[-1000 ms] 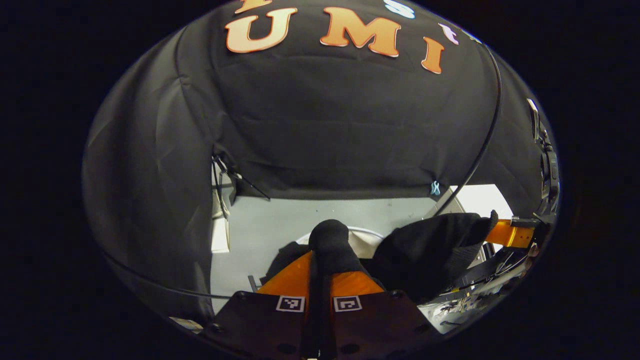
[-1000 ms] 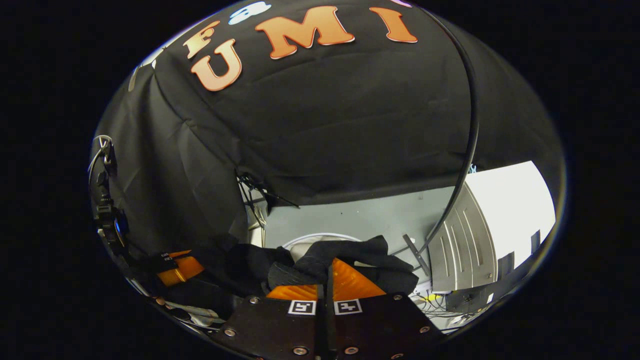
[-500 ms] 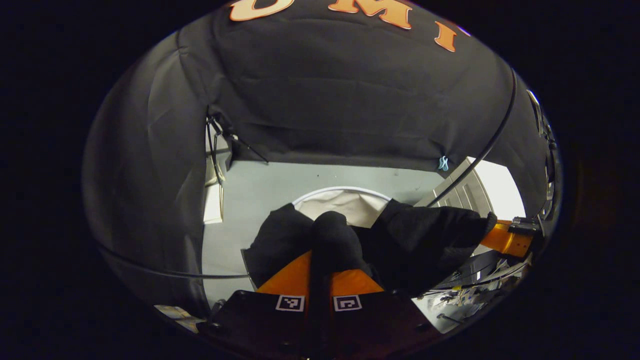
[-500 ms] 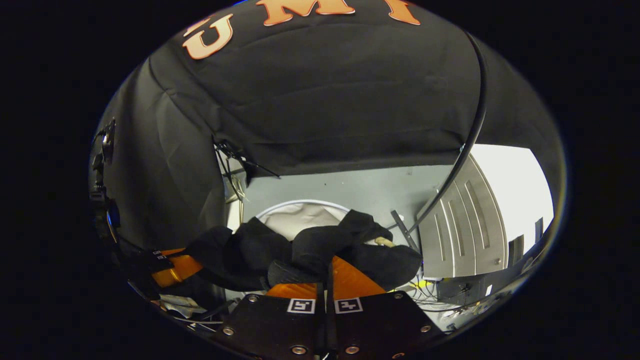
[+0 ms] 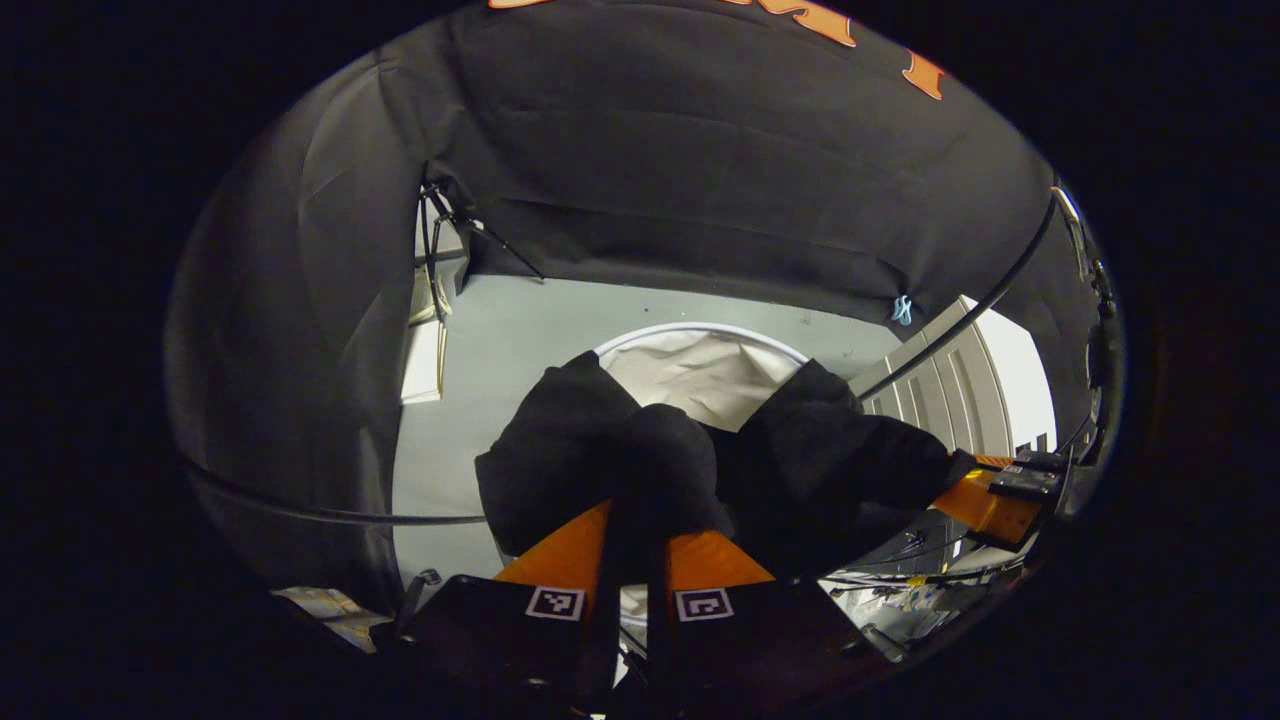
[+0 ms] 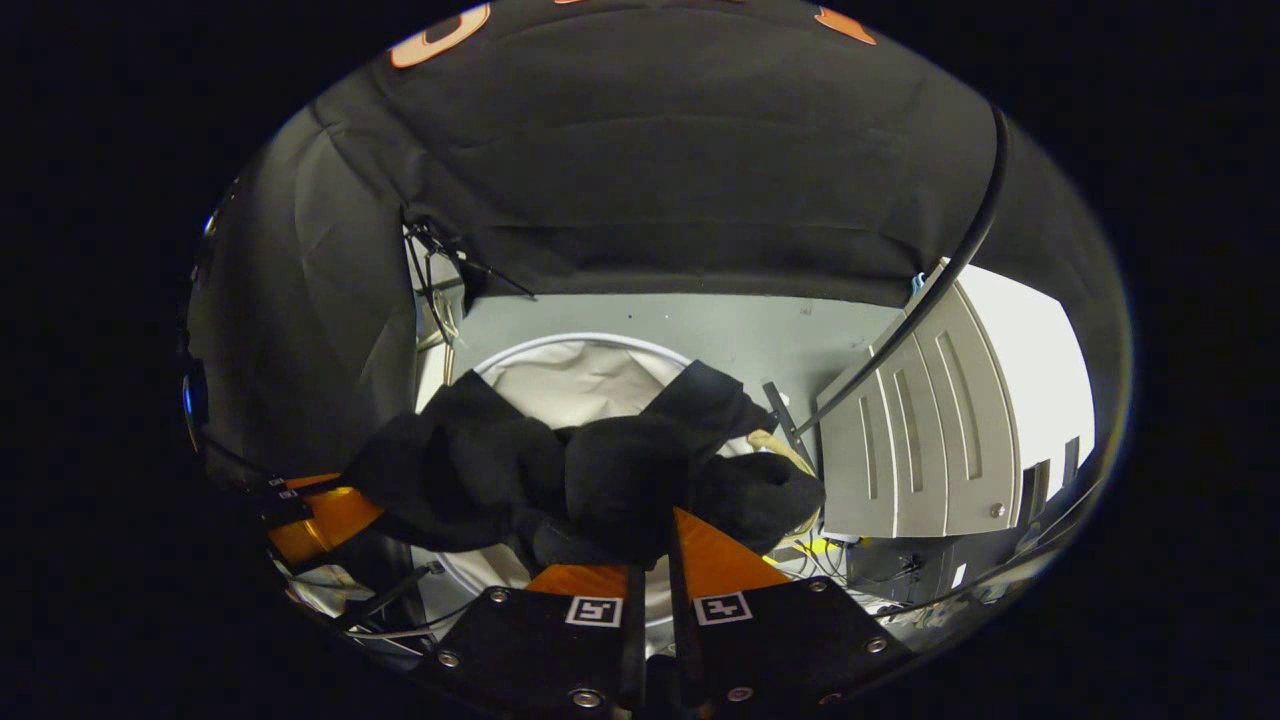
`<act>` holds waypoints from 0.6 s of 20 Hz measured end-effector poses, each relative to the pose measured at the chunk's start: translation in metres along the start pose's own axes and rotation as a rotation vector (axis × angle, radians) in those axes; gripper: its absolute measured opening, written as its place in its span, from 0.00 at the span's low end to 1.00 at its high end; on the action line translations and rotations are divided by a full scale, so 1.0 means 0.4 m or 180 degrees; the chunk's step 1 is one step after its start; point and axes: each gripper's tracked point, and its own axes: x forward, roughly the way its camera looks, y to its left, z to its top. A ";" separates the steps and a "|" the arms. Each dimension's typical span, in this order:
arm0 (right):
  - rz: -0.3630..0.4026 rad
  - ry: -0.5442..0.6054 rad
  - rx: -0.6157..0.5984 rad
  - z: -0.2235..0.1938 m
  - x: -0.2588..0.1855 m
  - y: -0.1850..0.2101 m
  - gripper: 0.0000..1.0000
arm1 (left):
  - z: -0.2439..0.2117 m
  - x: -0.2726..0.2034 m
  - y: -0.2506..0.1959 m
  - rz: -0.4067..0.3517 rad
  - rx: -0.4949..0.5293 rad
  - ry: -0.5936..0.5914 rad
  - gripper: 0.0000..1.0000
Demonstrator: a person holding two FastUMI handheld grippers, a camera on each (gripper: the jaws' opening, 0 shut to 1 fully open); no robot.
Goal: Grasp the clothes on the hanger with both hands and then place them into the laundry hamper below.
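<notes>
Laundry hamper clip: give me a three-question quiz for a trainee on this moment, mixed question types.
1. True or false: the black garment is already resting inside the white hamper.
2. What are the left gripper and the right gripper shut on?
3. The grey cabinet in the right gripper view stands: A) beside the hamper, B) inside it, C) on top of it.

Key: 1 false, it hangs between the grippers above the opening. 2 the black garment. 3 A.
</notes>
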 end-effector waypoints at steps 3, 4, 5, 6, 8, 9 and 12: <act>0.0001 0.0032 0.0029 -0.014 -0.011 0.009 0.14 | 0.001 -0.004 -0.001 -0.0036 -0.0017 -0.0020 0.55; 0.0016 0.0036 0.0041 -0.014 -0.020 0.009 0.19 | 0.003 -0.020 -0.001 -0.0049 -0.0032 -0.0039 0.69; 0.0022 0.0010 0.0043 -0.007 -0.031 0.011 0.31 | 0.014 -0.025 -0.005 -0.0052 -0.0048 -0.0064 0.82; 0.0029 -0.0008 0.0041 -0.004 -0.039 0.010 0.35 | 0.025 -0.036 -0.002 -0.0021 -0.0051 -0.0085 0.70; 0.0016 -0.0081 0.0052 0.011 -0.067 0.008 0.52 | 0.029 -0.056 -0.006 -0.0037 -0.0055 -0.0105 0.89; 0.0011 -0.0111 0.0064 0.021 -0.090 0.007 0.57 | 0.035 -0.074 -0.007 -0.0048 -0.0047 -0.0125 0.98; 0.0005 -0.0236 0.0088 0.046 -0.166 0.013 0.95 | 0.056 -0.137 0.004 0.0033 0.0005 -0.0250 0.99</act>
